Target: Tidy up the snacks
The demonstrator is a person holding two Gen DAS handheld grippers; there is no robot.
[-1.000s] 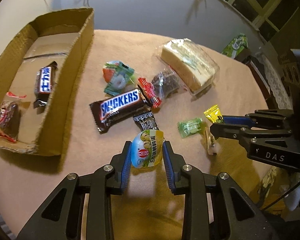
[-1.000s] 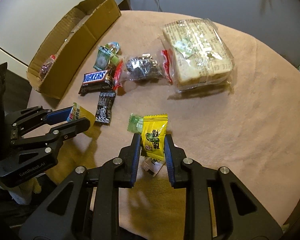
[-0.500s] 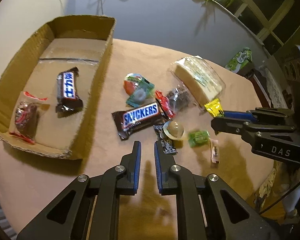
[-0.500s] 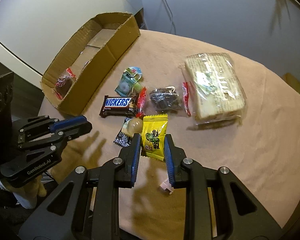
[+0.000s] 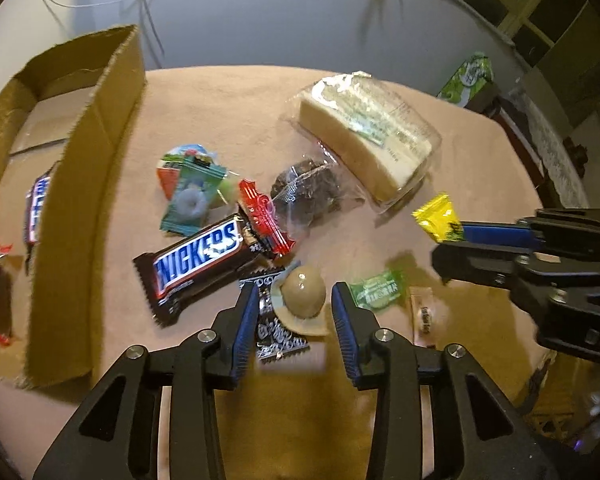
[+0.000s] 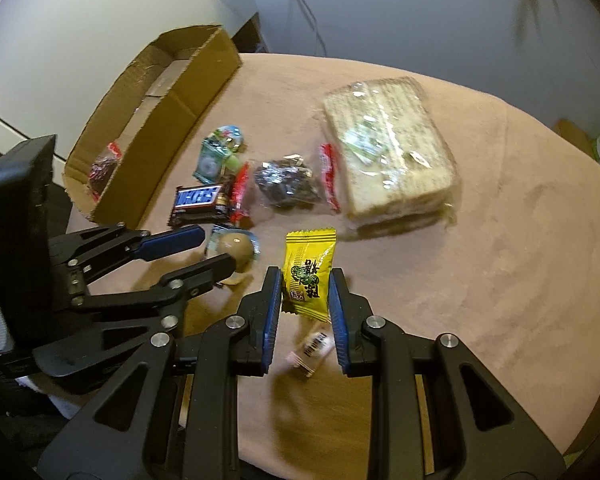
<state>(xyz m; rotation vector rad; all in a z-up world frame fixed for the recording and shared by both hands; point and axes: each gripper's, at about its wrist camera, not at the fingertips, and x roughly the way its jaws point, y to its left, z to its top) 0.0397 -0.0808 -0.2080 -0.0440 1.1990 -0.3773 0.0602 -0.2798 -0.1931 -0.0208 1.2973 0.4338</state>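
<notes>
A round table point(image 5: 228, 92) under a pinkish-tan cloth filled the middle. Behind it, at twelve o'clock, stood a pale grey wall point(image 5: 260, 12) crossed by thin cables point(image 5: 148, 4) and plant shadows. At two o'clock in the left view sat a window point(image 5: 540, 4) with light frames. Warm light fell unevenly, with dim corners.

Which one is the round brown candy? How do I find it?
Start at the tall brown cardboard box, then the Snickers bar beside it. Just past the bar's lower end sits the domed tan candy cup: the only round, ball-like snack among flat wrappers.
</notes>
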